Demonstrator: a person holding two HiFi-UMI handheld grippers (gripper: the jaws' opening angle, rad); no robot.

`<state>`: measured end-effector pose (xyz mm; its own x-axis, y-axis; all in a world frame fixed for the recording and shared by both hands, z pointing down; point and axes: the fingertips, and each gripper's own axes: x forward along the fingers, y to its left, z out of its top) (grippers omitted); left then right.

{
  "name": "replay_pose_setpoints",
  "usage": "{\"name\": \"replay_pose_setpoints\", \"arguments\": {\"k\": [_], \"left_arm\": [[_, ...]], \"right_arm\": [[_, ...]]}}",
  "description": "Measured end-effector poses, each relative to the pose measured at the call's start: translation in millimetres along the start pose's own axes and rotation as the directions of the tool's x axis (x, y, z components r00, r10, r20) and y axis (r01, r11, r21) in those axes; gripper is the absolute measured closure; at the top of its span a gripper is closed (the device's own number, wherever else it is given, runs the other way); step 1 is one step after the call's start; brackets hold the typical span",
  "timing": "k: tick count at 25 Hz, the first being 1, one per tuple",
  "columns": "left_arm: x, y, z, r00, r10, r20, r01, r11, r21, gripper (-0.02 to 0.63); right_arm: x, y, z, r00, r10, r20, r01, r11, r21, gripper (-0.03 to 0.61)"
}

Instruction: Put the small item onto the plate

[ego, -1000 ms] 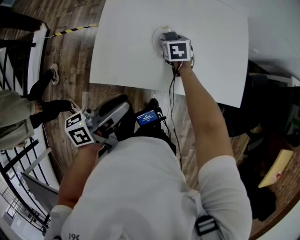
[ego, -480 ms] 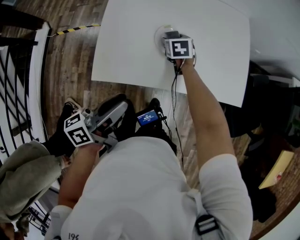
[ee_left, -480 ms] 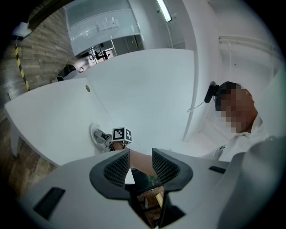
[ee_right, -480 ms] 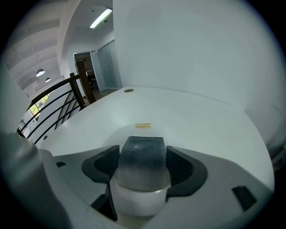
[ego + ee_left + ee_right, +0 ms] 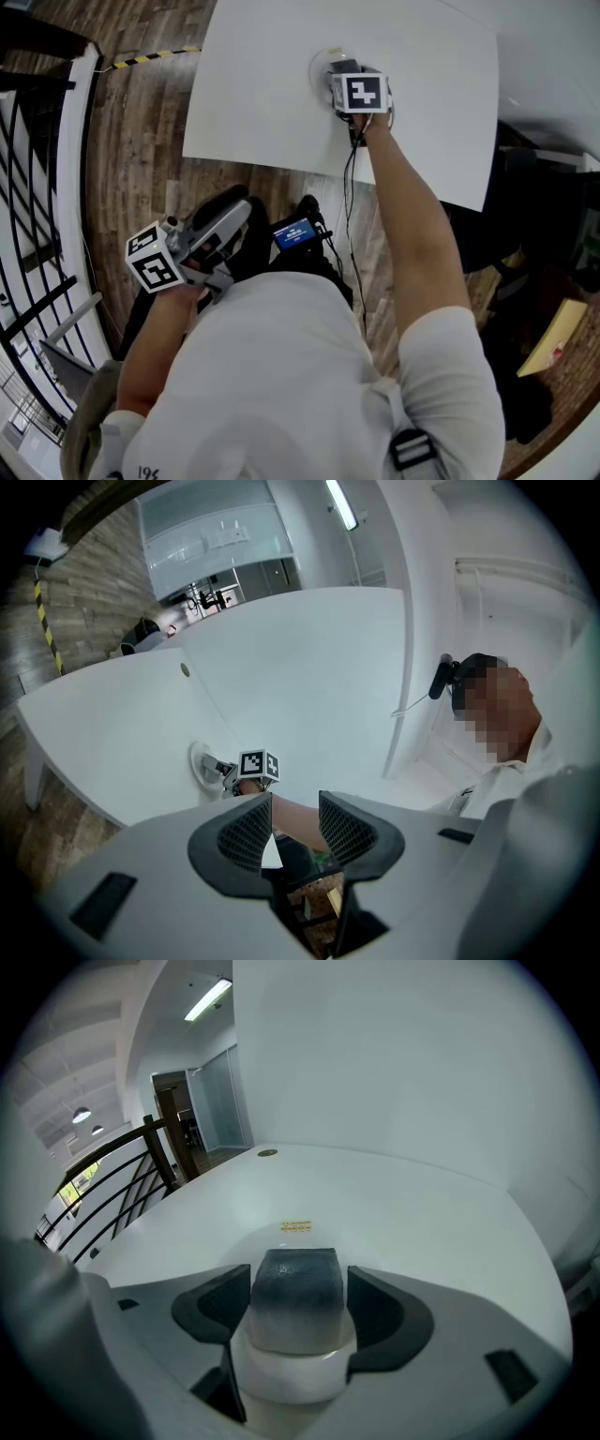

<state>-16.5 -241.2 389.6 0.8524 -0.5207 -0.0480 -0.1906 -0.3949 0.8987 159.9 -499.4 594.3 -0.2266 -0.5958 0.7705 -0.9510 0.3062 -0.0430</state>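
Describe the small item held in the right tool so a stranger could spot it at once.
Start at the large white table; near its middle sits a round white plate. Over that plate the right tool clamps a small block with a textured dark grey top, the only dark object against the white plate and table.

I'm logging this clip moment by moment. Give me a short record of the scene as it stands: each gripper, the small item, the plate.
right gripper: above the plate, jaws closed on the small item
small item: dark grey top, white base; whether it touches the plate cannot be told
plate: white, round, on the white table
left gripper: off the table, near the person's body, jaws apart, nothing between them
task status: item at the plate, not yet released
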Motion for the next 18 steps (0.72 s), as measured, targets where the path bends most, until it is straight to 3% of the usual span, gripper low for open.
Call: {"name": "replay_pose_setpoints", "arguments": {"k": [18], "left_arm": [[-0.6,-10.3,3.5,0.998,-0.056,0.027,0.056,0.998,-0.001,0.476]], "right_arm": [[-43.0,-6.2,3.8,0.999,-0.011,0.049,0.009,0.999,0.038,0.259]]}}
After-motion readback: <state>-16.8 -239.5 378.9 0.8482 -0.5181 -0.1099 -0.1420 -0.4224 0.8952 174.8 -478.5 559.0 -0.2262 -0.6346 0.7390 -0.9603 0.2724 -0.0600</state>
